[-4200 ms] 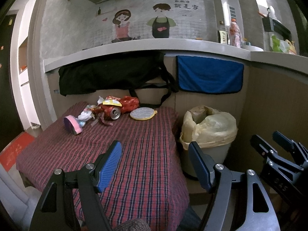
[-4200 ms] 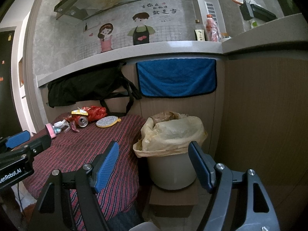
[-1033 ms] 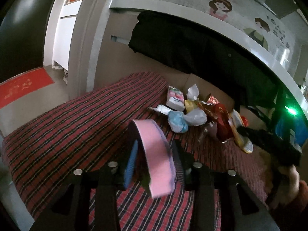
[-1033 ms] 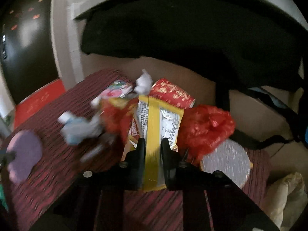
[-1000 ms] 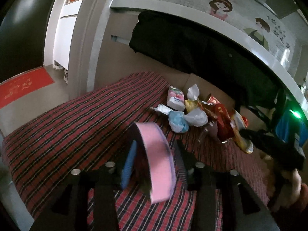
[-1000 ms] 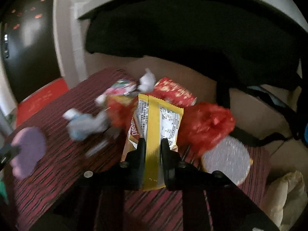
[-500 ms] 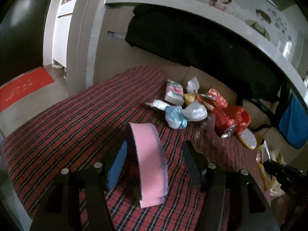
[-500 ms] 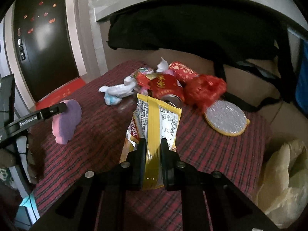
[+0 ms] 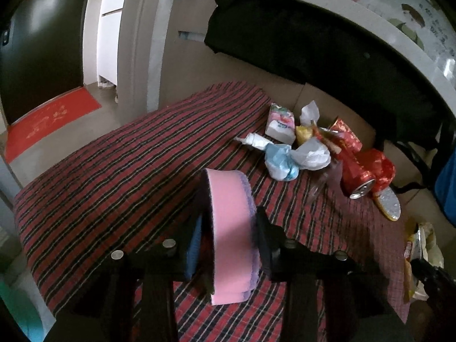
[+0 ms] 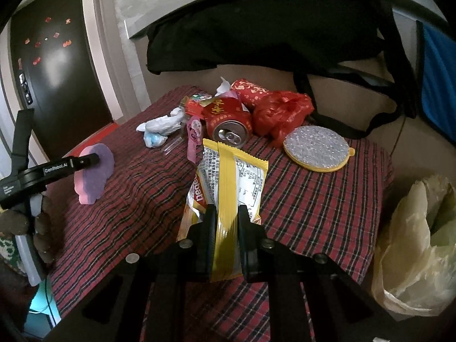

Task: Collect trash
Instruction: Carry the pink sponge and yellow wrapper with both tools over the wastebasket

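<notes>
Right gripper [image 10: 225, 228] is clamped tight on a yellow snack wrapper [image 10: 228, 176], holding it up off the plaid-covered counter [image 10: 313, 208]. The bin with its yellowish bag [image 10: 413, 242] sits off at about 3 o'clock in the right wrist view, just past the counter's edge, so I'd say this is the carry-to-bin step. The next move looks like a swing right until the wrapper is over the bag, then let go.

The left gripper [image 9: 228, 239] has a pink sponge [image 9: 230, 228] standing between its fingers and the jaws are closing on it. Can't quite tell if both pads are pressing yet.

Farther back around 12 o'clock is the rest of the pile: red can [image 10: 228, 122], crumpled tissues [image 9: 296, 156], red bag [image 10: 282, 114], plus a round yellow scrubber [image 10: 317, 148].
</notes>
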Tool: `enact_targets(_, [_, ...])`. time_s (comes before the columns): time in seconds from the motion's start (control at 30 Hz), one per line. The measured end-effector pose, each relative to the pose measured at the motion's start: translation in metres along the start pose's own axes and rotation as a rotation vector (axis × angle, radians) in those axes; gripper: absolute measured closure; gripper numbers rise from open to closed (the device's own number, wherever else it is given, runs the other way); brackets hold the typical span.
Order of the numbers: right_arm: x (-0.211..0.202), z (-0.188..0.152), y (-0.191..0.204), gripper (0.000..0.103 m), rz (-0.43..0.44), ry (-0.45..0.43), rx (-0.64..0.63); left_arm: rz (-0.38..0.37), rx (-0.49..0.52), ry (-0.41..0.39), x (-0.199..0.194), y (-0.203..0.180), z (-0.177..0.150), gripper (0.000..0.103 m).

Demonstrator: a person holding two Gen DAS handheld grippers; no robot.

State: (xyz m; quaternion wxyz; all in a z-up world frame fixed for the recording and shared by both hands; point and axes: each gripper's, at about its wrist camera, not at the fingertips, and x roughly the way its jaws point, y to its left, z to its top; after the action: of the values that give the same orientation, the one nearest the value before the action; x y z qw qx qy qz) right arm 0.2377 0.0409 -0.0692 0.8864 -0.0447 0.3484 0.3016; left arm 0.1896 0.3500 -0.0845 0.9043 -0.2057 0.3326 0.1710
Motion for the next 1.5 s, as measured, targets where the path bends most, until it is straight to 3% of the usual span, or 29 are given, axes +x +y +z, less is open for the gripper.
enact_targets(0.27, [-0.029, 0.004, -0.015, 0.090, -0.011, -0.077, 0.016, -0.093, 0.089, -0.105, -0.050, -0.044, 0.009, 0.070])
enact_targets(0.47, [-0.081, 0.013, -0.047, 0.090, -0.061, -0.194, 0.030, -0.278, 0.205, -0.206, -0.103, -0.129, 0.010, 0.070])
enact_targets(0.6, [-0.140, 0.022, -0.083, 0.090, -0.160, -0.303, 0.041, -0.423, 0.291, -0.260, -0.127, -0.202, 0.006, 0.070])
enact_targets(0.7, [-0.180, 0.024, -0.113, 0.090, -0.250, -0.362, 0.051, -0.529, 0.341, -0.249, -0.129, -0.254, -0.005, 0.070])
enact_targets(0.83, [-0.212, 0.017, -0.150, 0.090, -0.357, -0.392, 0.076, -0.607, 0.409, -0.219, -0.121, -0.315, -0.027, 0.070])
enact_targets(1.13, [-0.219, -0.007, -0.223, 0.090, -0.403, -0.374, 0.202, -0.635, 0.479, -0.142, -0.086, -0.395, -0.063, 0.070])
enact_targets(1.5, [-0.195, -0.014, -0.262, 0.090, -0.386, -0.354, 0.271, -0.637, 0.508, -0.072, -0.045, -0.427, -0.073, 0.070])
